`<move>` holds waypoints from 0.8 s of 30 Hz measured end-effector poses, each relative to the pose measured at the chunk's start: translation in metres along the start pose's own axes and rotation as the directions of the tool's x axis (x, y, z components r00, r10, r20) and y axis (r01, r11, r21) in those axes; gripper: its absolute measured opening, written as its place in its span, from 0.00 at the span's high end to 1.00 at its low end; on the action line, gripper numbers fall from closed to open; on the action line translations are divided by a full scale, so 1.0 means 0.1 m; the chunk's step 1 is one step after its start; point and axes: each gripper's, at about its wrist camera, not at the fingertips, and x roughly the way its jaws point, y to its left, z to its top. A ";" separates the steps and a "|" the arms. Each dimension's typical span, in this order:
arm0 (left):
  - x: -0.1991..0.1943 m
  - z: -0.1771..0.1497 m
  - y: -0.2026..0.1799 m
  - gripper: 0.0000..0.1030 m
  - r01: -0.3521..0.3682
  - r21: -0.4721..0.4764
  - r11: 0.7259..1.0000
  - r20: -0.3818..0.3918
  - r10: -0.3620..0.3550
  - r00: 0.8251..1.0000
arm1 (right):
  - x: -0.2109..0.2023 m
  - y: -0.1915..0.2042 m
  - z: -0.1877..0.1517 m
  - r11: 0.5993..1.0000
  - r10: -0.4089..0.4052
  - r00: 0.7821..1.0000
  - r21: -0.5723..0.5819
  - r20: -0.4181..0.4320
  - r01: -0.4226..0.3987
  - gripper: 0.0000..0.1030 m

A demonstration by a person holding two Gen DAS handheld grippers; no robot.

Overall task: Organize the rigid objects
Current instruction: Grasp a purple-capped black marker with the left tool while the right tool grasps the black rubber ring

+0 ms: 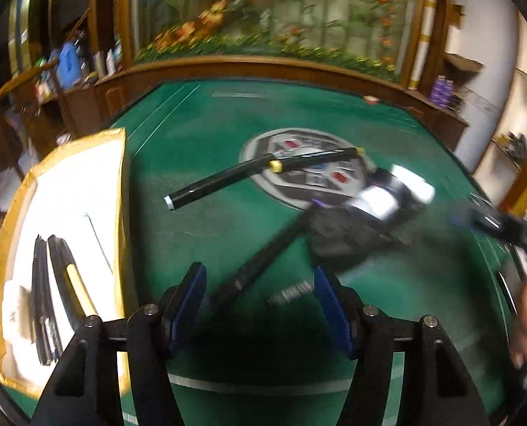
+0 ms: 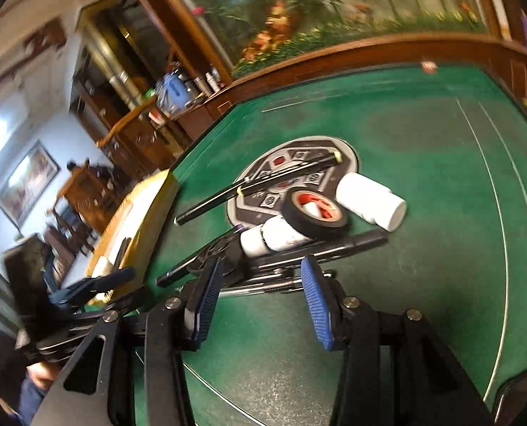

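A heap of rigid items lies on the green table: a black tape roll, two white bottles, black pens and a marker. My right gripper is open and empty, just short of the heap. My left gripper is open and empty above a black pen. Another black pen with a yellow band lies across the centre plate. The other gripper shows blurred at right.
A yellow-rimmed white tray at the table's left holds several dark pens and a yellow stick; it also shows in the right wrist view. A small spring lies on the felt. Wooden shelves stand behind.
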 end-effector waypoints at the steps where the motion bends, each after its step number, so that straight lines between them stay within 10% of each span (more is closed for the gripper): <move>1: 0.09 0.05 0.02 0.37 0.002 -0.003 1.000 -0.032 -0.002 0.999 | 0.01 -0.01 -0.01 1.000 0.019 1.000 0.006 -0.007 -0.019 0.57; 9: 0.57 0.20 -0.09 0.46 0.004 0.102 0.995 -0.119 0.008 0.993 | -0.01 -0.04 0.02 0.999 0.041 0.999 0.025 -0.007 -0.041 0.57; 12: 0.55 0.21 -0.15 0.86 0.024 0.099 0.995 -0.114 -0.013 0.993 | -0.02 -0.05 0.02 0.999 0.023 1.000 0.023 -0.003 -0.023 0.57; 24: -0.20 -0.67 -0.18 0.86 0.044 0.068 0.997 -0.091 -0.038 0.995 | 0.21 0.20 -0.12 0.995 -0.011 0.999 -0.102 -0.049 0.006 0.45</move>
